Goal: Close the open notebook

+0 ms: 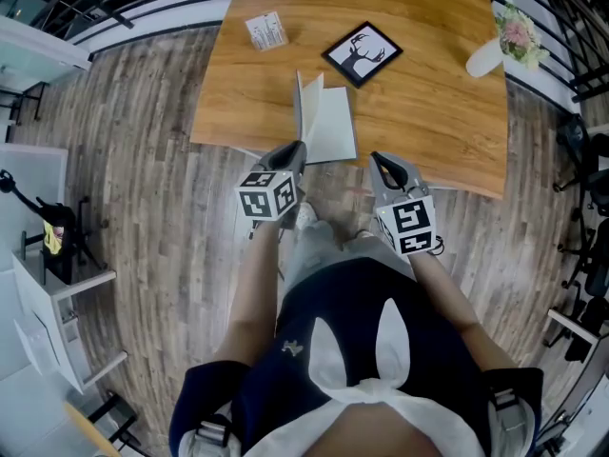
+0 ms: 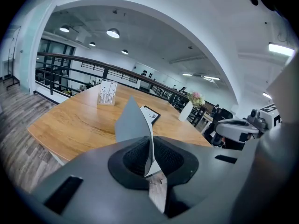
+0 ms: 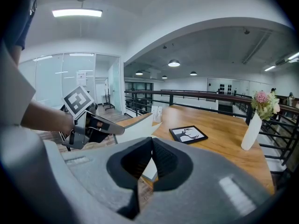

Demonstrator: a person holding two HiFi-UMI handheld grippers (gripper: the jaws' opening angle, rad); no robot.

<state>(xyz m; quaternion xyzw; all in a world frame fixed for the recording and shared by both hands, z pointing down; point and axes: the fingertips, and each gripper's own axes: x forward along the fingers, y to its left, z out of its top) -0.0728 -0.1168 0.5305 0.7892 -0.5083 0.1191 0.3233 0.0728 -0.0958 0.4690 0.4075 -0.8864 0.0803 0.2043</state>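
A grey notebook [image 1: 330, 127] lies at the near edge of the wooden table [image 1: 428, 112]. Its left cover [image 1: 304, 103] stands almost upright. My left gripper [image 1: 296, 150] is shut on the near corner of that cover; in the left gripper view the thin grey cover [image 2: 132, 122] rises from between the pads [image 2: 140, 157]. My right gripper [image 1: 380, 162] hovers just off the table's near edge, to the right of the notebook and apart from it. Its jaws meet with nothing between them [image 3: 151, 158]. The right gripper view shows the raised cover [image 3: 139, 127] and my left gripper [image 3: 96, 125] beside it.
A black-framed deer picture [image 1: 362, 53] lies behind the notebook. A small white card stand [image 1: 266, 31] sits at the far left of the table, and a white vase with flowers [image 1: 497, 48] at the far right. Railings and chairs ring the table.
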